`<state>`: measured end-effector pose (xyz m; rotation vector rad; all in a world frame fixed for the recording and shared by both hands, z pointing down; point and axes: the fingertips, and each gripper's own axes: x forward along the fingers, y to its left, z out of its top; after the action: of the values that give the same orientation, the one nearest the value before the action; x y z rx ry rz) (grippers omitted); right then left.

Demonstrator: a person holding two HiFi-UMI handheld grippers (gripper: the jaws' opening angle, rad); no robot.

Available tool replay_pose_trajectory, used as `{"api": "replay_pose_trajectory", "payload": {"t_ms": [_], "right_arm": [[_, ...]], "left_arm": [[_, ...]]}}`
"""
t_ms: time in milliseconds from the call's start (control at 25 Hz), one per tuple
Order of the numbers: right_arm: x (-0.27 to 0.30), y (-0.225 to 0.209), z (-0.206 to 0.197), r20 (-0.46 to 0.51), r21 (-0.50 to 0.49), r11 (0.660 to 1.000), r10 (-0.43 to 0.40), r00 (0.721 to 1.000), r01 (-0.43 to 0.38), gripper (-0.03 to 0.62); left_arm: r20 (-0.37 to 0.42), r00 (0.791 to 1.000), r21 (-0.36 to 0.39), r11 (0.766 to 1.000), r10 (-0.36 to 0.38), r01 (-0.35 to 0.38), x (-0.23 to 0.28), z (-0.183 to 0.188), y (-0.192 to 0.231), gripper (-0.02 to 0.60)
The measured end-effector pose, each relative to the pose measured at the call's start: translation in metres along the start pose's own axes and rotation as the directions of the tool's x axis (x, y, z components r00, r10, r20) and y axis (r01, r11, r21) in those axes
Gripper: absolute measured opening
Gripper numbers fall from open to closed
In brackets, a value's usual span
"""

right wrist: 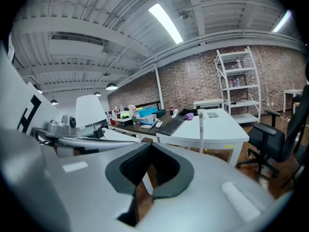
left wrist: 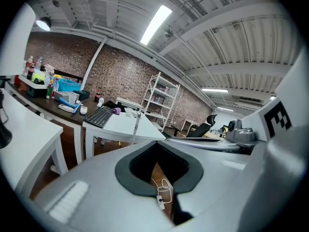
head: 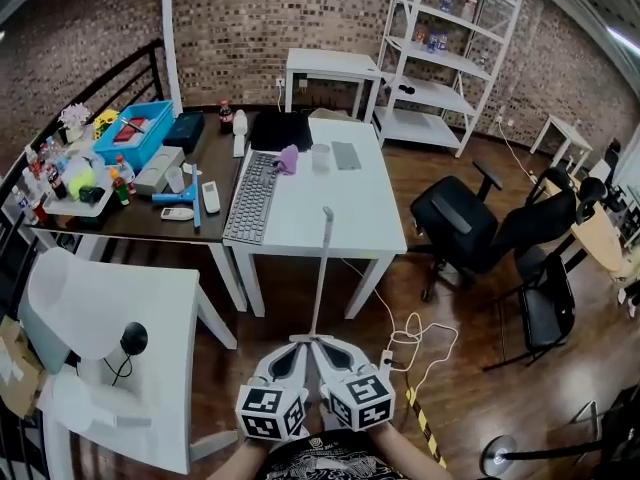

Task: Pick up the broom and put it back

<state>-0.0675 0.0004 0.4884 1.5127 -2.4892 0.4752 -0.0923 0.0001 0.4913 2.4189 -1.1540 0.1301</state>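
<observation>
The broom shows as a thin grey handle (head: pixel 320 273) that runs from my hands out over the floor to the white desk's front edge; its head is hidden. My left gripper (head: pixel 297 347) and right gripper (head: pixel 329 347) lie side by side at the bottom, tips angled together, and the handle's near end vanishes between them. Both stand shut, with nothing between their own jaws. In the left gripper view the handle (left wrist: pixel 137 124) rises just left of the left gripper (left wrist: pixel 157 146). In the right gripper view the handle (right wrist: pixel 201 129) stands right of the right gripper (right wrist: pixel 151 147).
Ahead is a white desk (head: pixel 375 223) with a keyboard (head: pixel 250 200), and a cluttered dark table (head: pixel 150 226) adjoins it on the left. A black office chair (head: pixel 468 230) stands right. A power strip with cable (head: pixel 400 350) lies on the floor. A white table (head: pixel 150 313) is near left.
</observation>
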Motion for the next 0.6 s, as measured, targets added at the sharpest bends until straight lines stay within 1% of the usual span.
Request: {"api": "replay_pose_trajectory", "payload": {"t_ms": [240,400,600], "right_arm": [[0.027,-0.021,0.016,0.039,-0.017,1.0,0.013,0.999,-0.012,0.0],[0.051,-0.042,0.029,0.066,-0.049,0.998,0.029,0.997,-0.026,0.0],[0.083,-0.074,0.049,0.091,-0.048,0.998,0.048,0.995,-0.044,0.0]], "left_arm": [[0.014,0.999,0.012,0.999,0.031,-0.032,0.022,0.018,0.019,0.005],[0.009,0.999,0.034,0.998,0.048,-0.048,0.05,0.029,0.027,0.005],[0.001,0.998,0.053,0.997,0.062,-0.062,0.09,0.047,0.038,0.005]]}}
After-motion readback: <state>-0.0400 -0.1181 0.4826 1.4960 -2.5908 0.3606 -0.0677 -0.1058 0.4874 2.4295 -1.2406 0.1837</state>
